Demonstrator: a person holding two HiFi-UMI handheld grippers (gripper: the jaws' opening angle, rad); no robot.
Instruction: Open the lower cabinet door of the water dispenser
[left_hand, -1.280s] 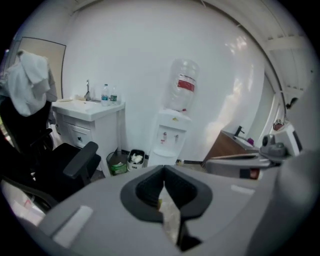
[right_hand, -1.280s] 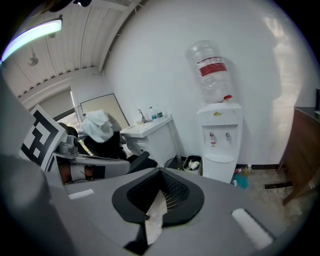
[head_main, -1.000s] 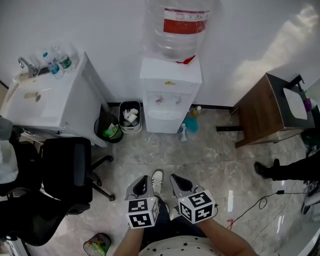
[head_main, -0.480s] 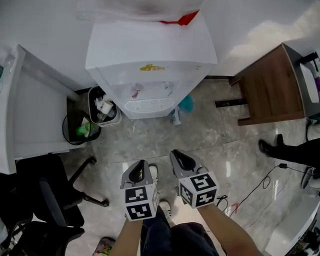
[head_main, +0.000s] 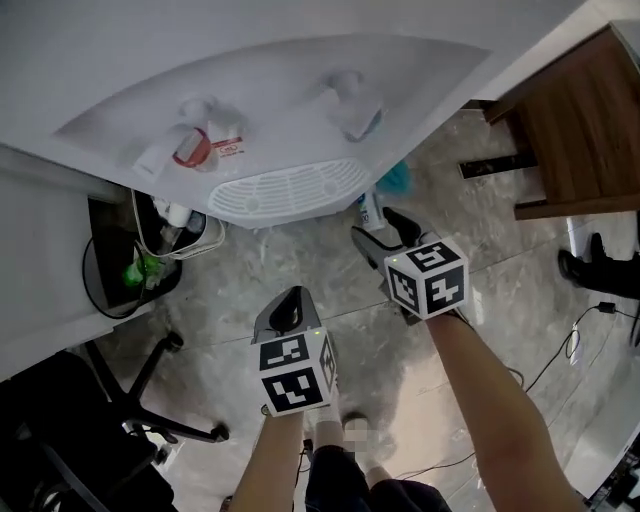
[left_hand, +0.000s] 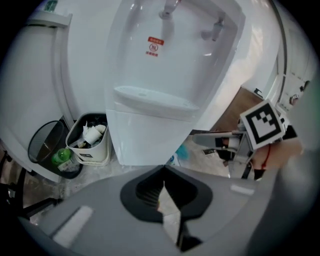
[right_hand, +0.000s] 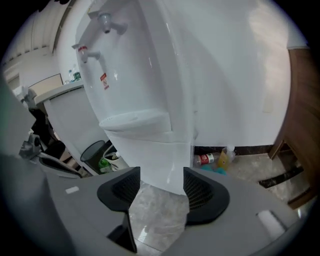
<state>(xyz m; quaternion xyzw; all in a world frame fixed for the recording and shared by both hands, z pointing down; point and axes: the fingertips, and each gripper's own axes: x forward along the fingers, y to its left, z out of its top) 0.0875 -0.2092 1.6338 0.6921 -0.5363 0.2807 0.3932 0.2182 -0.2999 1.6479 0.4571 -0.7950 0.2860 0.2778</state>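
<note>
The white water dispenser (head_main: 290, 110) fills the top of the head view, its drip tray (head_main: 290, 192) facing me. Its lower cabinet door (left_hand: 142, 137) is closed and shows below the tray in both gripper views (right_hand: 157, 160). My left gripper (head_main: 290, 305) hangs over the floor in front of the dispenser, its jaws together on nothing (left_hand: 163, 172). My right gripper (head_main: 385, 230) is farther forward, near the dispenser's right front corner. Its jaws are opening and only floor and the cabinet's base show between them (right_hand: 161, 192).
A white bin of rubbish (head_main: 175, 230) and a black bin with a green bottle (head_main: 130, 275) stand left of the dispenser. A black office chair (head_main: 90, 420) is at lower left, a wooden cabinet (head_main: 575, 130) at right. Bottles (right_hand: 215, 160) lie by the wall.
Both grippers have come down and forward toward the dispenser, which now looms much larger. The right gripper's jaws have gone from shut to open and it has moved ahead of the left.
</note>
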